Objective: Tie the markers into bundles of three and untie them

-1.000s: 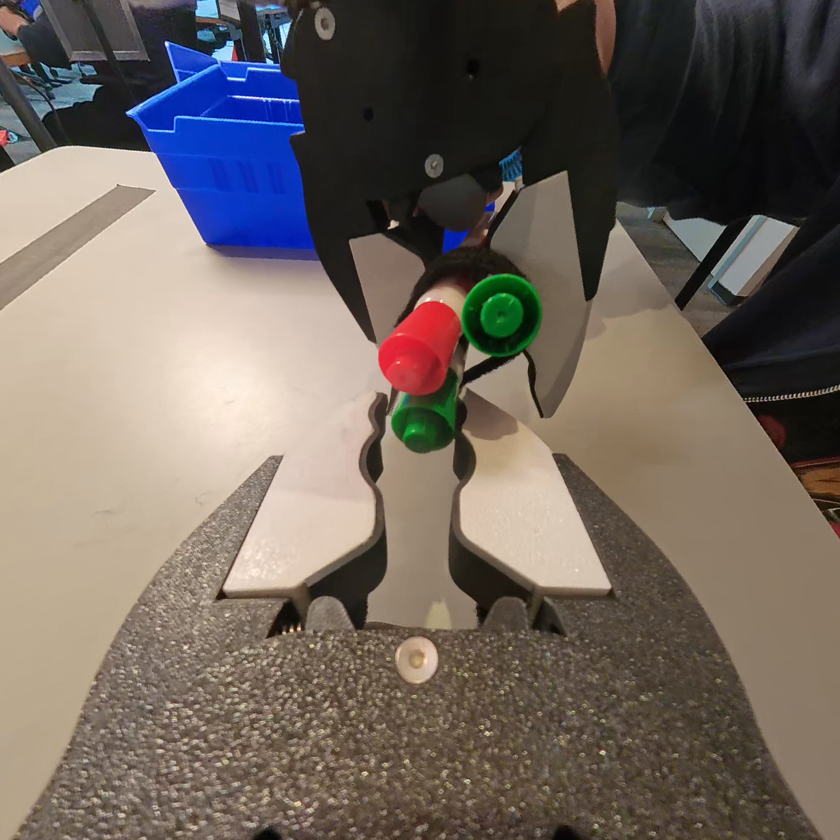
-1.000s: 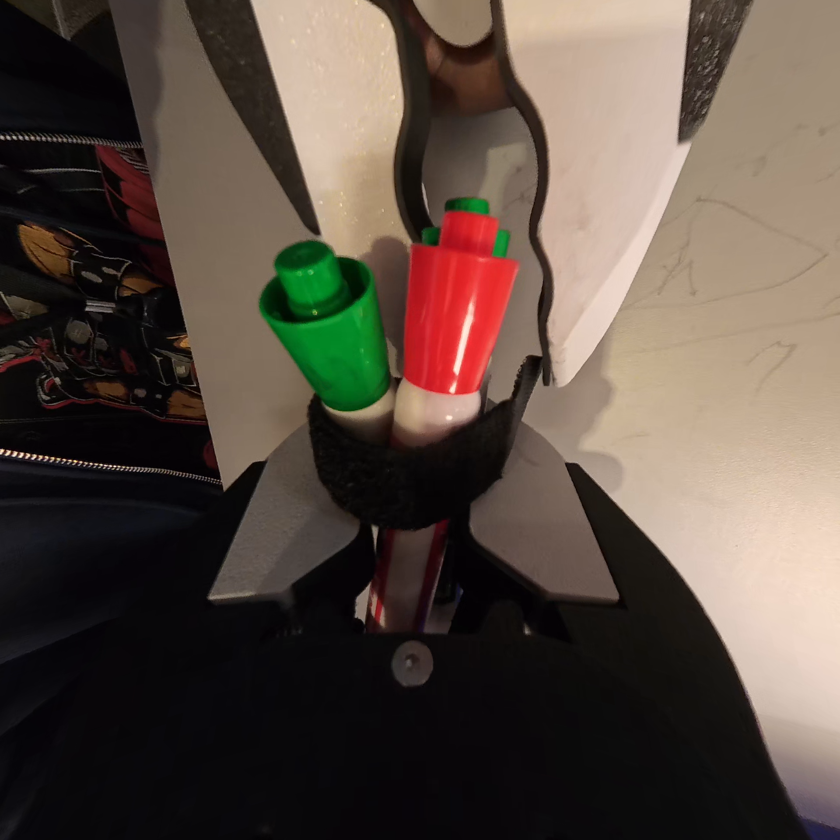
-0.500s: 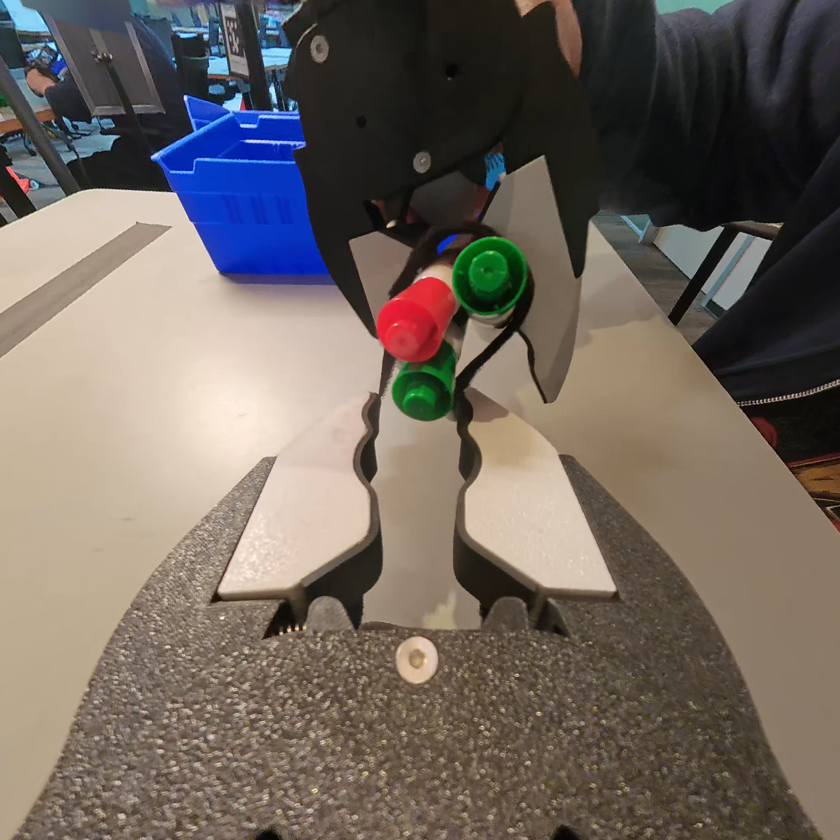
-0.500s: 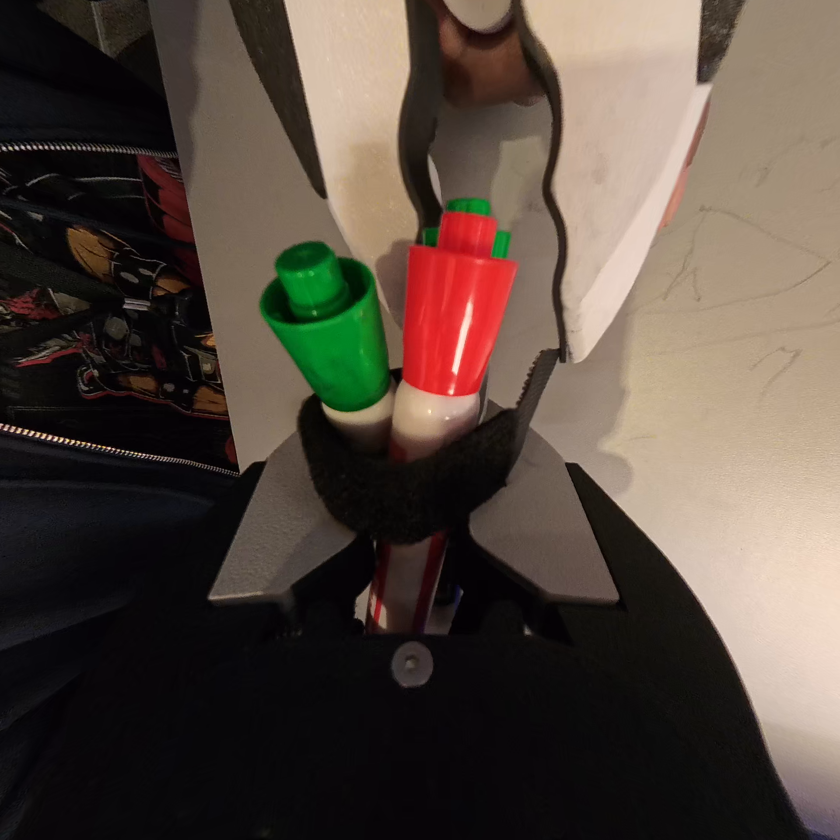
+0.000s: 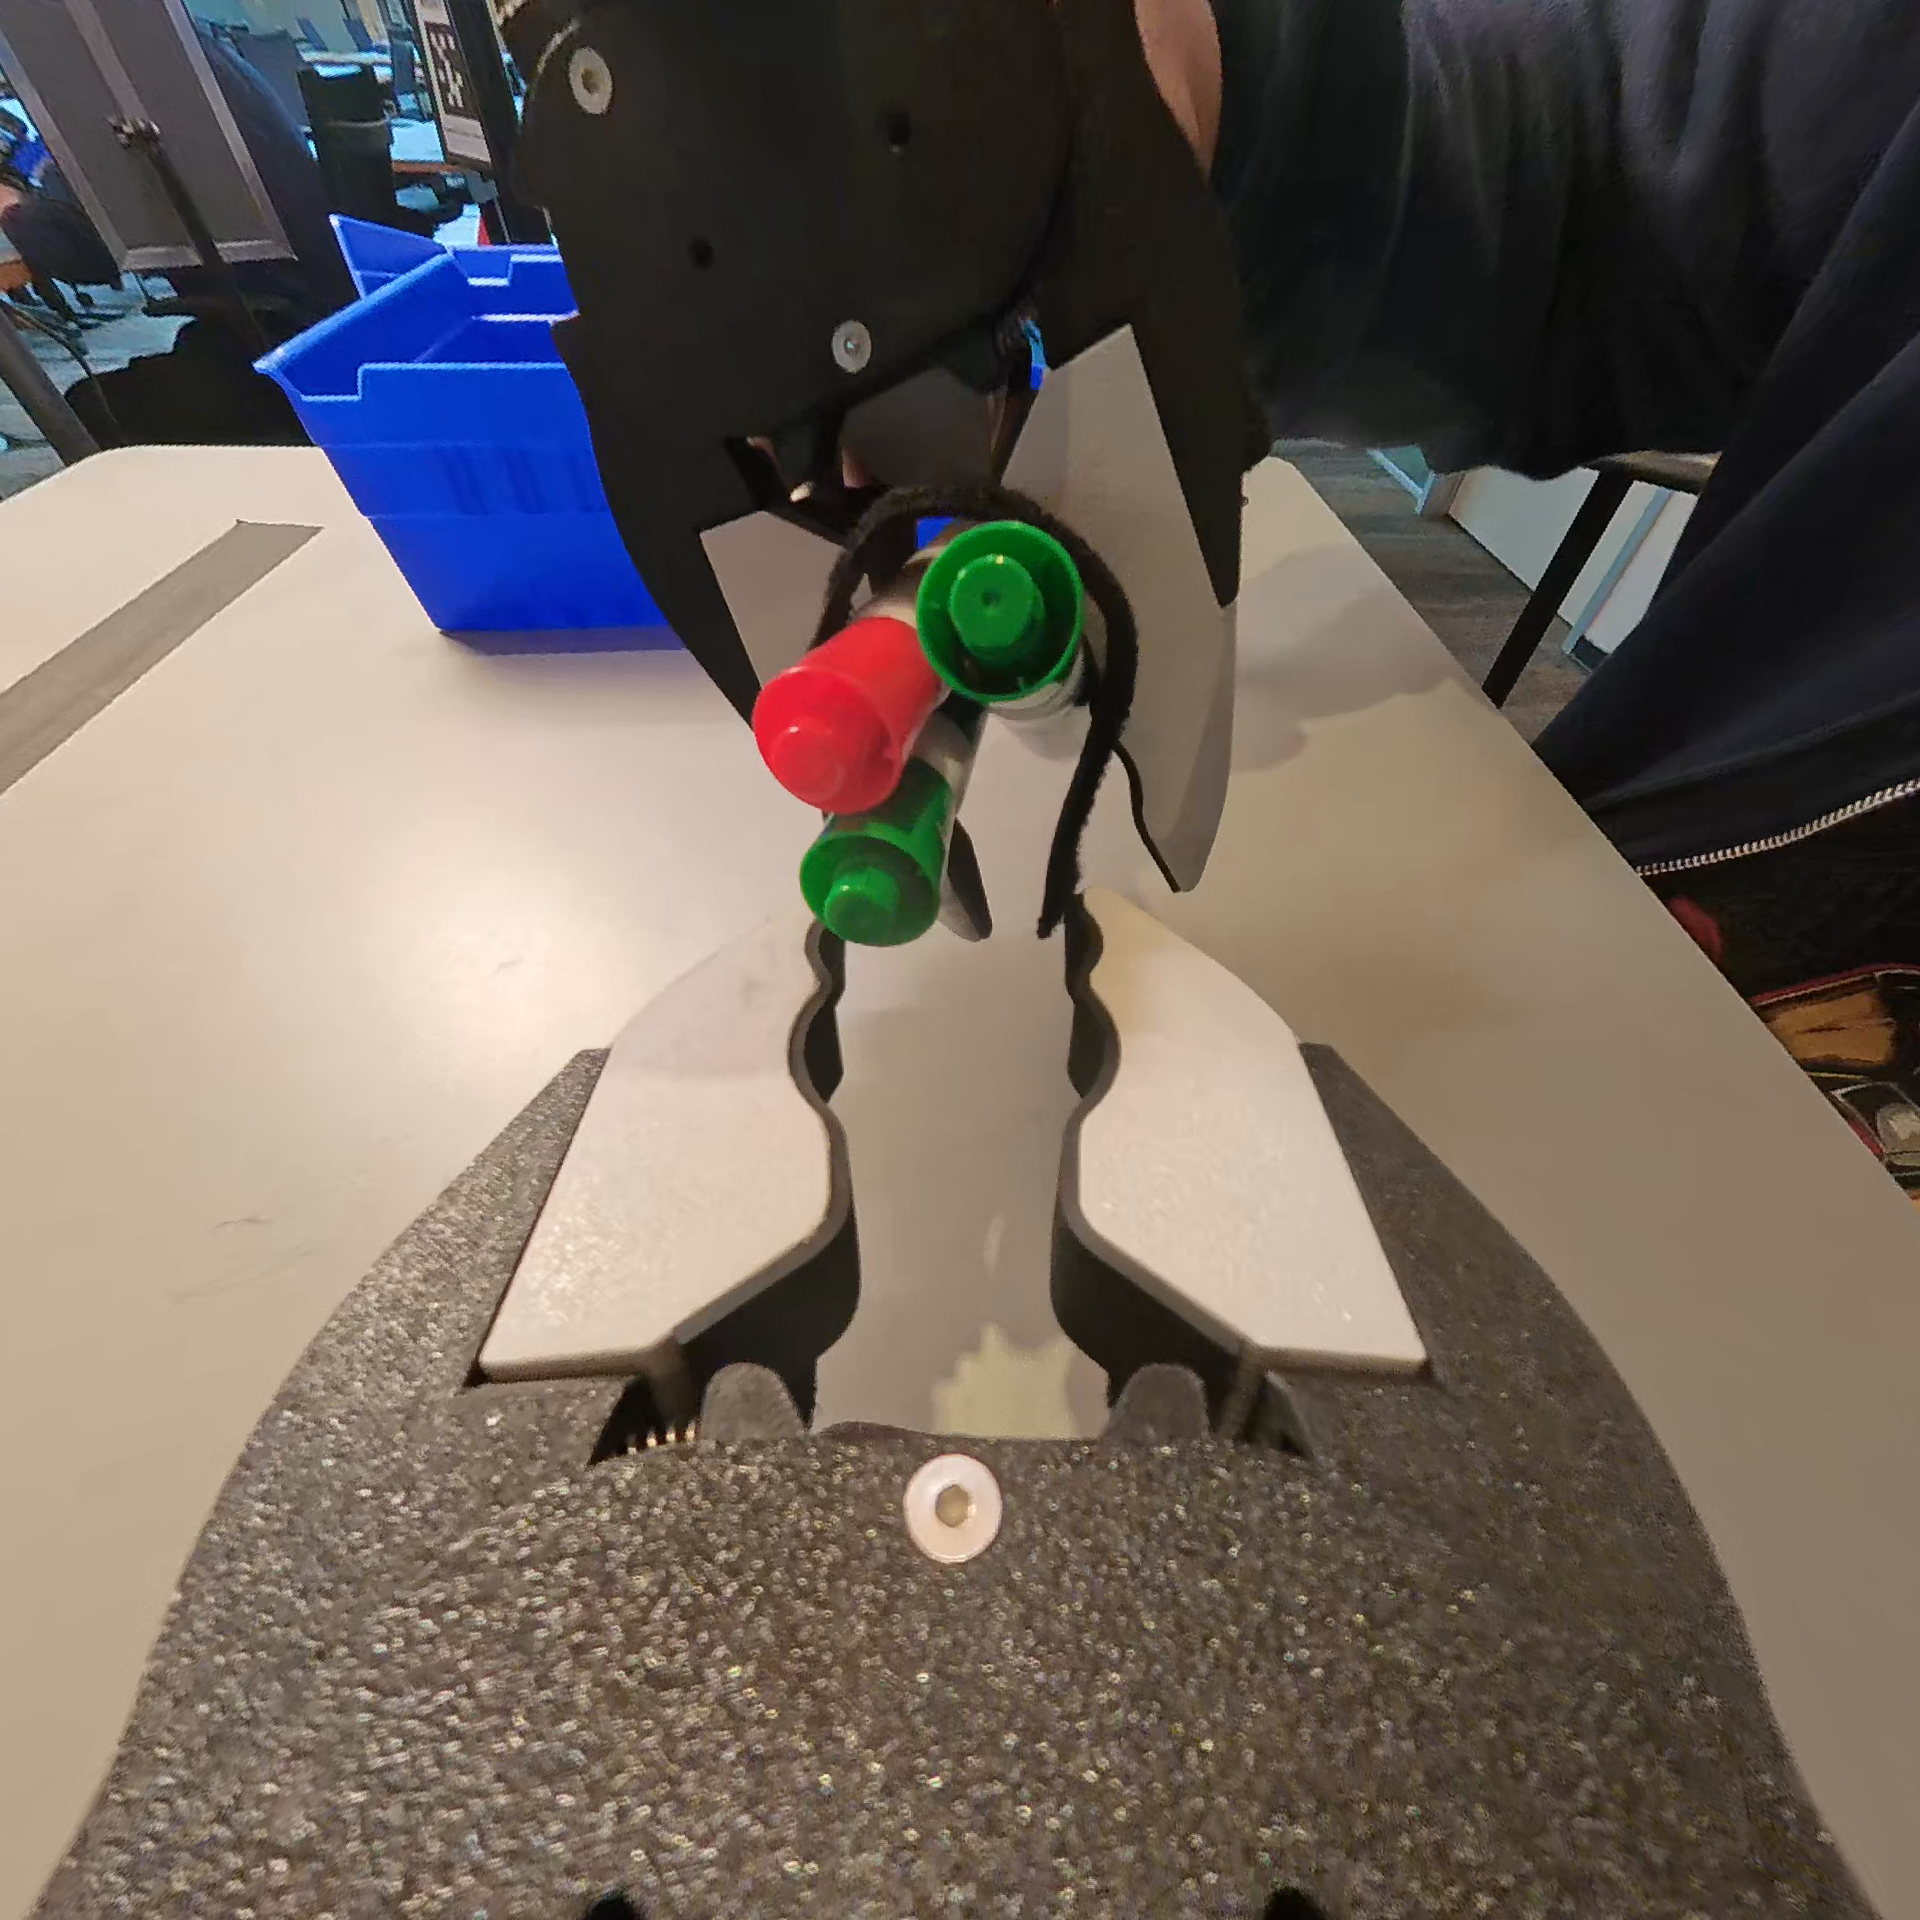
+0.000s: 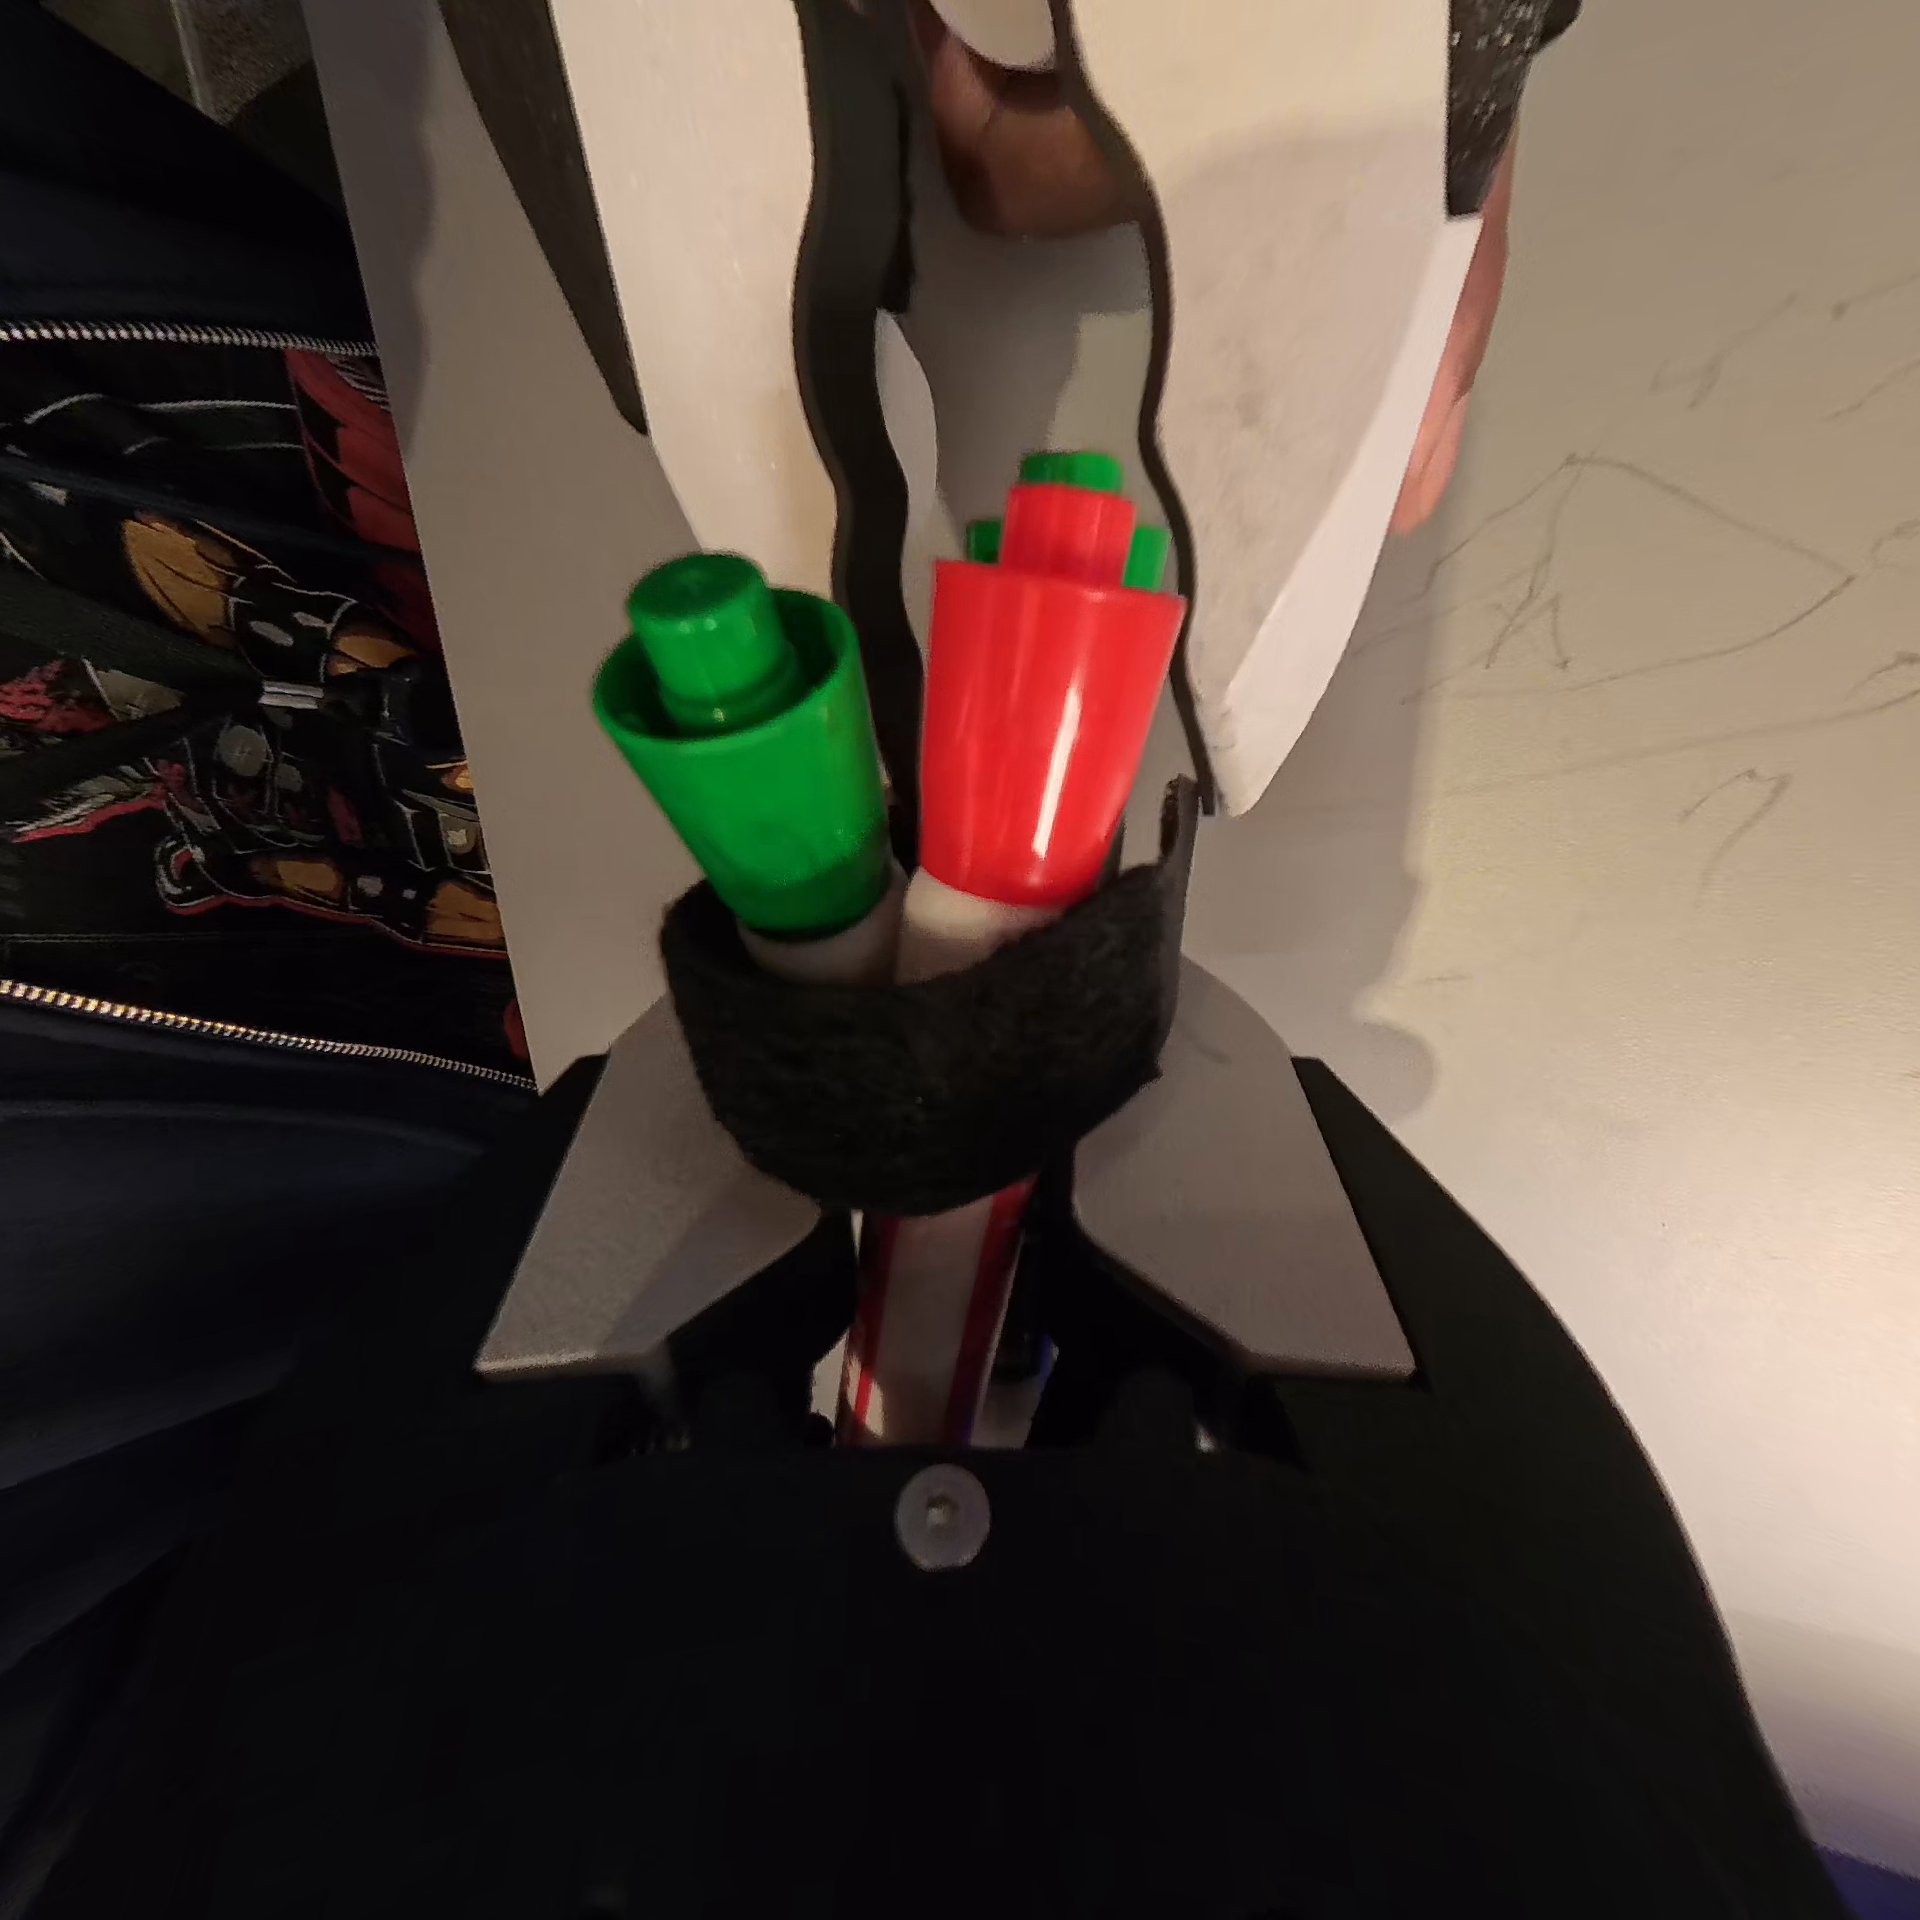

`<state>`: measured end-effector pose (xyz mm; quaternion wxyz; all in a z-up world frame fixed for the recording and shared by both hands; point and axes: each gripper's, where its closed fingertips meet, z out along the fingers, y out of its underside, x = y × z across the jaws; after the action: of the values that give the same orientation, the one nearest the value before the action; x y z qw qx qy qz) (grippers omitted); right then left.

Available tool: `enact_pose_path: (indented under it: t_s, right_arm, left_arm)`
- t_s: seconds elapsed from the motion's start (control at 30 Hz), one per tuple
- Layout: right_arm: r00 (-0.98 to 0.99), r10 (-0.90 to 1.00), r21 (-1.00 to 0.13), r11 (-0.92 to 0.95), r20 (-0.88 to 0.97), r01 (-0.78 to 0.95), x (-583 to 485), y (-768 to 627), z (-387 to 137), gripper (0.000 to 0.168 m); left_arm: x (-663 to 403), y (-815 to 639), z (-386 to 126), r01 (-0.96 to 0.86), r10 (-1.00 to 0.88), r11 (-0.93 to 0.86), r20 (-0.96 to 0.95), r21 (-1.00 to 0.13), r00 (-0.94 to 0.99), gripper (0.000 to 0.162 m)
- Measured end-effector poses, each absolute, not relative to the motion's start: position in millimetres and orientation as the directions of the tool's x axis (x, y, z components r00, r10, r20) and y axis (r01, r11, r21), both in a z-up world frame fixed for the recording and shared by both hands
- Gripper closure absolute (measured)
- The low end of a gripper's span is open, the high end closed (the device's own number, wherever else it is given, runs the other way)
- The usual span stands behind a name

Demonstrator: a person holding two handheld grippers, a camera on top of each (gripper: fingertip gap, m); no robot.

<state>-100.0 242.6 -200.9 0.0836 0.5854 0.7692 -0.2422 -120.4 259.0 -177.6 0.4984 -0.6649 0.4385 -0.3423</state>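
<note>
Three markers, one red-capped point(image 5: 847, 722) and two green-capped point(image 5: 997, 613), sit in a black hook-and-loop strap point(image 5: 1091, 790) whose loop is slack and whose free end hangs down. My right gripper point(image 5: 1075, 904) is shut on the bundle and holds it above the table, caps pointing at my left gripper. In the right wrist view the strap point(image 6: 925, 1081) wraps the markers point(image 6: 1039, 727) between the right gripper's point(image 6: 966, 935) fingers. My left gripper point(image 5: 951, 935) is open just under the bundle. The lower green cap point(image 5: 873, 883) and the strap's end are at its tips.
A blue plastic bin point(image 5: 468, 447) stands at the back left of the grey table point(image 5: 312, 987). A grey tape strip point(image 5: 135, 623) lies on the far left. The person's dark sleeve point(image 5: 1558, 208) and jacket fill the right side past the table edge.
My left gripper's jaws have opened wider. The strap has gone from snug to a slack loop with its end hanging. The right gripper has lifted the bundle slightly.
</note>
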Motion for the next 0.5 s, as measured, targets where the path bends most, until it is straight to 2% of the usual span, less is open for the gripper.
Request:
enact_pose_path:
  t_s: [0.2,0.5]
  right_arm:
    - [-0.29,0.869,-0.246,0.203,-0.401,0.948,-99,245,-204,0.128]
    - [-0.275,0.882,-0.244,0.191,-0.382,0.951,-103,248,-212,0.128]
  left_arm:
    - [-122,258,-190,-0.307,-0.925,-0.162,0.035,-0.938,0.379,0.108]
    - [-136,263,-194,-0.318,-0.91,-0.211,0.067,-0.925,0.409,0.1]
